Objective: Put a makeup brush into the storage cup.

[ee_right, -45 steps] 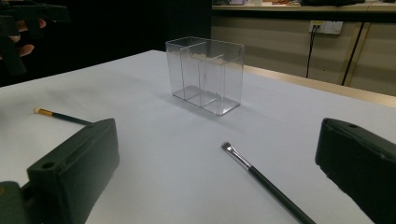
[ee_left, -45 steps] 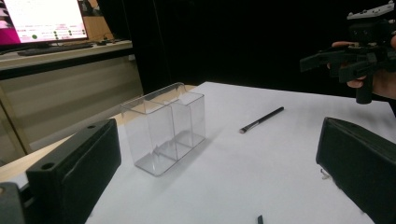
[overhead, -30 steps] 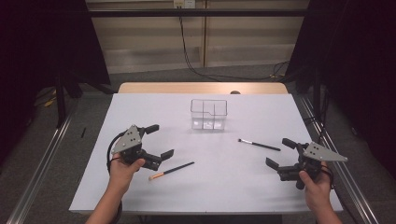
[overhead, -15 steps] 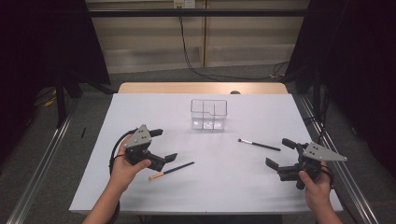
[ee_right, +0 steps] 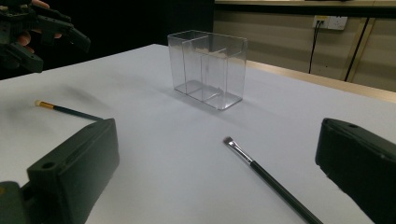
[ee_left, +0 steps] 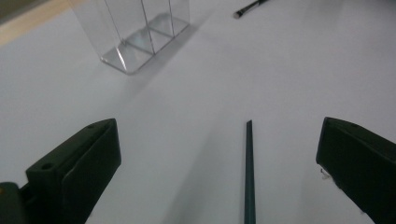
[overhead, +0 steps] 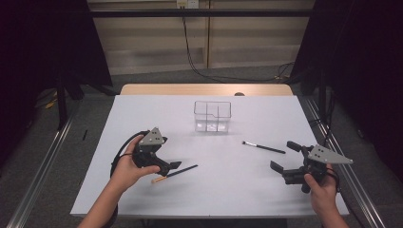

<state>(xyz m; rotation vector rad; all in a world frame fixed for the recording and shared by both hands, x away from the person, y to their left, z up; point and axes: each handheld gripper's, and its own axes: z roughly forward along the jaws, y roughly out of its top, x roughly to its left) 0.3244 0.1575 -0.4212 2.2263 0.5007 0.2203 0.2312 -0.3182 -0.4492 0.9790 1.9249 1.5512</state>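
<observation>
- High view: left gripper (overhead: pixel 167 156) at 8 o'clock on the white table (overhead: pixel 142 114), jaws wide apart, empty, poised over the gold-tipped brush (overhead: pixel 175 174). Right gripper (overhead: pixel 286 156) at 4 o'clock, jaws wide apart, empty. Silver-tipped brush (overhead: pixel 263 147) lying at 3 o'clock of table centre. Clear organizer (overhead: pixel 212 115) at 12 o'clock.
- Left gripper view: brush handle (ee_left: pixel 249 177) flat between the spread jaws, untouched; organizer (ee_left: pixel 135 32) at 11 o'clock.
- Right gripper view: silver-tipped brush (ee_right: pixel 266 177) between the spread jaws, ungripped; organizer (ee_right: pixel 208 67) at 12 o'clock.

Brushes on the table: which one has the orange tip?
The brush beside the left tool has it; the other brush, nearer the right tool, has a silver ferrule.
</observation>
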